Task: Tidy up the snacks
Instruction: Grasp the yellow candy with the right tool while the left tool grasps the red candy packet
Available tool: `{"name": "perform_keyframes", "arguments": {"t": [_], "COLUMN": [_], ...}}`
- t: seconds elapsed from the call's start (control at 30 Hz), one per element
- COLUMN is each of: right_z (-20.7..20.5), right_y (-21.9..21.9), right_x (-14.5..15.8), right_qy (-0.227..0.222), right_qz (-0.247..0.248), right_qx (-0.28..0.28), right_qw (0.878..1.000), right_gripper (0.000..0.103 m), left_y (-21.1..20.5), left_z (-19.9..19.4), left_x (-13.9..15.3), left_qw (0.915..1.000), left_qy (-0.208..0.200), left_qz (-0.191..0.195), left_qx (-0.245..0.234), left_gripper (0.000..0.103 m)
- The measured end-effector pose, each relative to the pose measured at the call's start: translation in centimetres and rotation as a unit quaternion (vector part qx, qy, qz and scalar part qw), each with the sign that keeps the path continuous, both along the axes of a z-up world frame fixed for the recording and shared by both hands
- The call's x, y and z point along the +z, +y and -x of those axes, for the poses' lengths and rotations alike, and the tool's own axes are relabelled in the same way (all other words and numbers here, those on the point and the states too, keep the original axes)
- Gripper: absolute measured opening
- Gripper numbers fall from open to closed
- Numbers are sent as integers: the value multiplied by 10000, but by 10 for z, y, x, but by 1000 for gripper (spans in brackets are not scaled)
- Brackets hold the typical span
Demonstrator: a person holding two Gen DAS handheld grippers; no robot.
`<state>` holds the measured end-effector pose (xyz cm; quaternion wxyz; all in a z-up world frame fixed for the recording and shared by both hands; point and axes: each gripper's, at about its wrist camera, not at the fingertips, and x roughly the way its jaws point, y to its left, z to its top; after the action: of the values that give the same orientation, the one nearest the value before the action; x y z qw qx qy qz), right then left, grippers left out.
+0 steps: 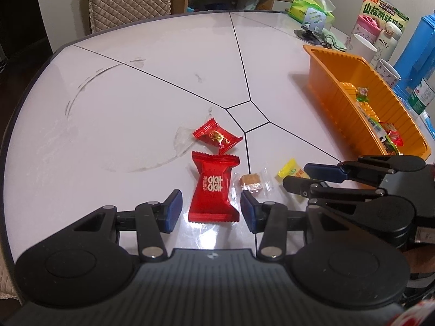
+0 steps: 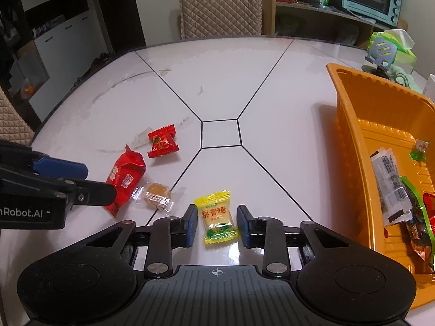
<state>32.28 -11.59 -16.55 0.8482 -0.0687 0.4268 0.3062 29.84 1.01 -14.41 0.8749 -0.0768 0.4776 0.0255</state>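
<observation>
On white table point(image 2: 272, 103): snacks scattered; orange tray point(image 2: 350, 125) right; padded chair point(image 2: 220, 5) behind.

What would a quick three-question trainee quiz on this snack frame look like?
1. True or false: the orange tray is empty.
2. Which snack lies between the fingers of the right gripper?
A. the small red candy
B. the yellow candy
C. the brown candy in clear wrap
3. Fill in: the large red packet lies on the table between the open fingers of the ___ gripper.

Key: 1 false, the tray already holds several snacks. 2 B. 3 left; the left gripper straddles the packet with a gap on each side.
</observation>
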Motion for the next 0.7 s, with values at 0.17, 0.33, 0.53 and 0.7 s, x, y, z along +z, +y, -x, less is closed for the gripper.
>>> {"name": "perform_keyframes", "arguments": {"t": [0.17,0.33,0.53,0.7], "right_z": [-4,-7,-10,-10], "right_y": [-2,-6,-11,-16], "right_x": [0,1,6,7], "right_qy": [29,101,180,261], "right_qz": [-36,-114,-257,-334], "right_qx": [-47,-172,-278,-380], "right_qw": [10000,9997,9991,9984], "right_gripper": [21,21,21,21], "left_y": [1,2,5,10], "left_z": [-5,-10,-17,-21], "left_x": [-3,-7,-12,-16], "left_qw": [10000,9999,9999,9997], "left_qy": [38,92,138,183], "left_qz": [-7,-4,47,150], "left_qx": [-19,-40,-60,-27], "left_gripper": [43,43,42,39]}}
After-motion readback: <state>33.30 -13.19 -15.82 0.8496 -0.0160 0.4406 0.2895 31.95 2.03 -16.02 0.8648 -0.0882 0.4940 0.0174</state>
